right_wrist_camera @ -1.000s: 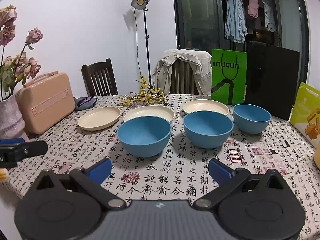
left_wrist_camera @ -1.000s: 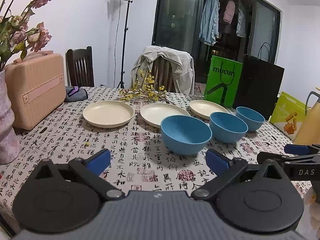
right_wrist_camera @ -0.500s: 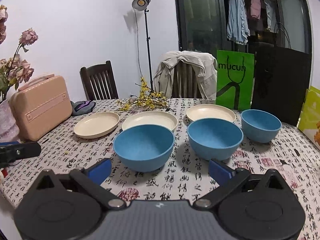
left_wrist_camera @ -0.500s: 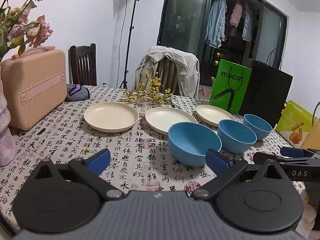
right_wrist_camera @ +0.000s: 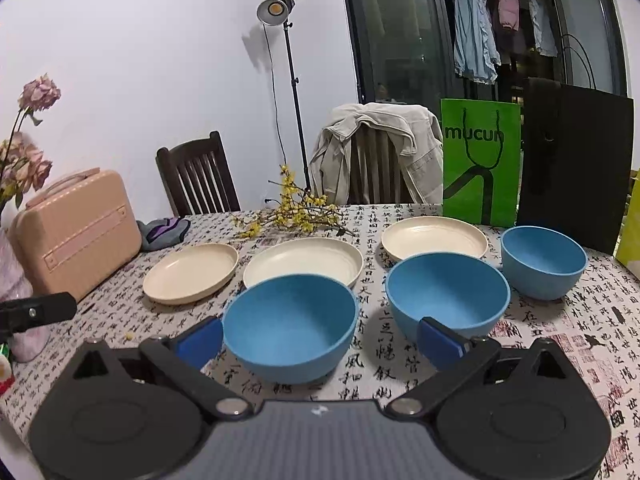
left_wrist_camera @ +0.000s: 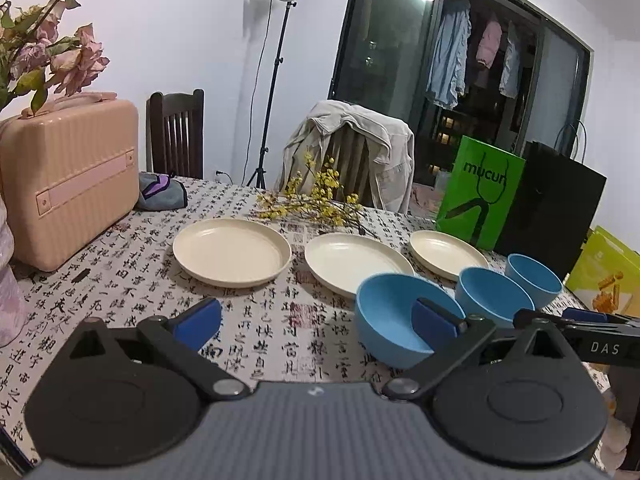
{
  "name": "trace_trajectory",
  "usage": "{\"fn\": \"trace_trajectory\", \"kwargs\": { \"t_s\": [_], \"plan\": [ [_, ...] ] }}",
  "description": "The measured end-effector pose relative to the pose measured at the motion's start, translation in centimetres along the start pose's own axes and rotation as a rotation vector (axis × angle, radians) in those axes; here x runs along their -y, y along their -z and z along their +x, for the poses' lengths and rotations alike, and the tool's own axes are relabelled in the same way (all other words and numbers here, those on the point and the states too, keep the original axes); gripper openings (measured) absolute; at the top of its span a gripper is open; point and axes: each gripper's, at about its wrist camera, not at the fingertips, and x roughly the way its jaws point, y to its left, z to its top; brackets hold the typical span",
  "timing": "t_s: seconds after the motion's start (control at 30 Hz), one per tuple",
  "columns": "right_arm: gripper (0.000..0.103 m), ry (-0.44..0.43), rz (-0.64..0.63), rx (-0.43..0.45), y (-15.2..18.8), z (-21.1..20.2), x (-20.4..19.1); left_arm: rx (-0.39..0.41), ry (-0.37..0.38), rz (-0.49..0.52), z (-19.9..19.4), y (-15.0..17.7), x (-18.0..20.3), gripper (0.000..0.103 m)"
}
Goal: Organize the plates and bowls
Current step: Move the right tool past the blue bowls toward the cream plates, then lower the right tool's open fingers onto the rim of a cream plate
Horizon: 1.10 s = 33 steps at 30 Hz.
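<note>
Bowls sit in a row at the near side of the bench (right_wrist_camera: 560, 344), plates in a row behind them, unstacked. Right gripper (right_wrist_camera: 320, 338), spread wide and empty, frames the nearest bowl (right_wrist_camera: 290, 326) at 12 o'clock, probably lining up its rim. Left gripper (left_wrist_camera: 316, 322), likewise released, faces the left plate (left_wrist_camera: 231, 251) at 11 o'clock.
</note>
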Motion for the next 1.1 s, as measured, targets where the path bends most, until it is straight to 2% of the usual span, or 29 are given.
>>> {"fn": "trace_trajectory", "kwargs": {
  "t_s": [0.63,1.1],
  "plan": [
    [0.103,-0.056,0.001,0.031,-3.5,6.7,-1.7,0.029,-0.052,-0.086,4.9,-2.2,-3.5,0.103],
    [0.103,-0.091,0.019,0.053,-5.7,10.1,-5.5,0.030,-0.093,-0.160,7.6,-5.0,-7.7,0.103]
  ]
}}
